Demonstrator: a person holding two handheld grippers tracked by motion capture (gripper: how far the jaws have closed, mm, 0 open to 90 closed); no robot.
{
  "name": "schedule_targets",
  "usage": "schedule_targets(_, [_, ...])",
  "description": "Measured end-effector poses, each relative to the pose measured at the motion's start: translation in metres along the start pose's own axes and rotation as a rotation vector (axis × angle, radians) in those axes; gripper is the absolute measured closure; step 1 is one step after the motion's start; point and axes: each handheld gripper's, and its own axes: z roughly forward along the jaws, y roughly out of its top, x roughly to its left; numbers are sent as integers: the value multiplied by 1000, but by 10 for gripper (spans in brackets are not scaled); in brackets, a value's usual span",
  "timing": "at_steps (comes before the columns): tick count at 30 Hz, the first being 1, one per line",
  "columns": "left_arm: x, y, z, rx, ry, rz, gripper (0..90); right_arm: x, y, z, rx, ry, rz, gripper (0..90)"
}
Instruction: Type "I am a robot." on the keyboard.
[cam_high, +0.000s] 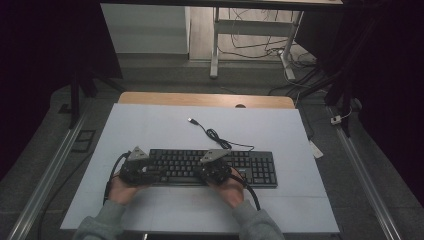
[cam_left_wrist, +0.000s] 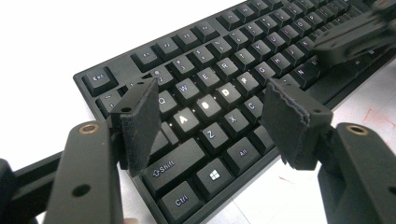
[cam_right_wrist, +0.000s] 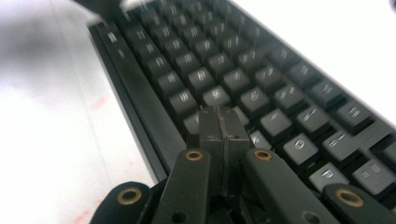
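One black keyboard (cam_high: 212, 167) lies flat on the white table (cam_high: 150, 130), near your edge, long side across. One cable (cam_high: 215, 135) runs from its back to one plug (cam_high: 191, 120) lying loose on the table. You hold two grippers. Your left gripper (cam_left_wrist: 212, 116) sits over the keyboard's left end, jaws spread wide above the A, S and D keys, gripping nothing. Your right gripper (cam_right_wrist: 223, 125) sits mid-keyboard, jaws pressed together, empty, tips down at the keys.
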Motion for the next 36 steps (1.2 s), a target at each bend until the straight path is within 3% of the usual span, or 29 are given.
schedule_targets(2, [0,0,0,0,1,-3,369,-1,1,-9,-41,3,9,897])
schedule_targets(7, [0,-1,-1,-1,0,-3,369,-8,-6,-28,-55,-26,7,893])
schedule_targets(15, [1,-1,-2,-4,3,-10,368,-22,-28,-57,-94,-67,48,682])
schedule_targets(22, [1,-2,-3,-11,4,-10,367,-30,-46,-82,-108,-105,72,574])
schedule_targets(29, [2,-2,-4,-10,2,-9,364,-35,-57,-97,-111,-122,82,547])
schedule_targets(36, [2,-2,-4,-13,3,-9,363,-37,-64,-102,-110,-123,87,542])
